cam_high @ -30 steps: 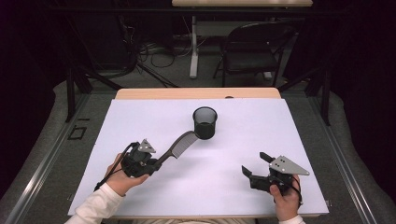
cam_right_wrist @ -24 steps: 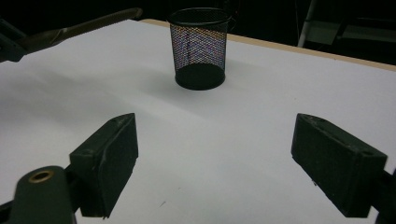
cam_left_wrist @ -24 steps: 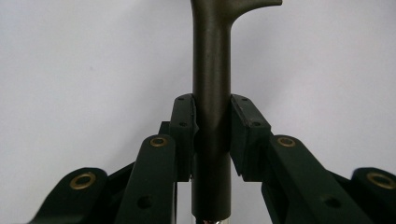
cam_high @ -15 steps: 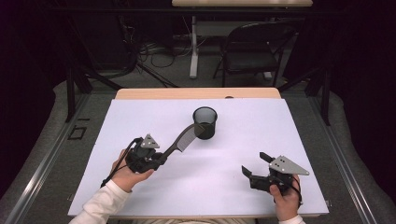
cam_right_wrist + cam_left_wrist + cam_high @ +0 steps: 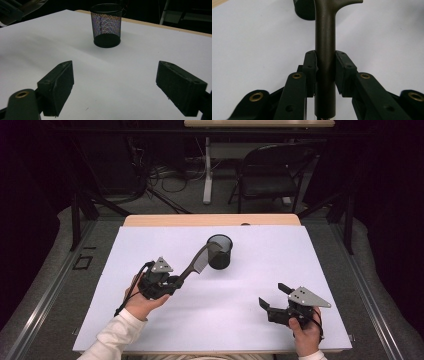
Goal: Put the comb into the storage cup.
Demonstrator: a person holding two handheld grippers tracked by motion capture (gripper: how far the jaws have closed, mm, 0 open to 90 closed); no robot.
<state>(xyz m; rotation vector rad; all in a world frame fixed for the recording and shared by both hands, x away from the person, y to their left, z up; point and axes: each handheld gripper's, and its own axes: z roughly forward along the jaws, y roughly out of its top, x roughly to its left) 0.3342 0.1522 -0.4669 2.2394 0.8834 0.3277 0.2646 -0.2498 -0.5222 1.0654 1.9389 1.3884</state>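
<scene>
High view: left gripper (image 5: pixel 176 281) clamped on handle of dark spatula (image 5: pixel 196 263), blade tip at rim of black mesh cup (image 5: pixel 220 251) on white table (image 5: pixel 260 270); right gripper (image 5: pixel 272 301) spread wide, near front edge.
Left gripper view: spatula handle (image 5: pixel 325 50) pinched between both pads.
Right gripper view: jaws apart, holding nothing; mesh cup (image 5: pixel 106 25) upright ahead.

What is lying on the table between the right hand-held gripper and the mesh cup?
Nothing: the right gripper view shows bare white table from the right hand-held gripper to the mesh cup.
</scene>
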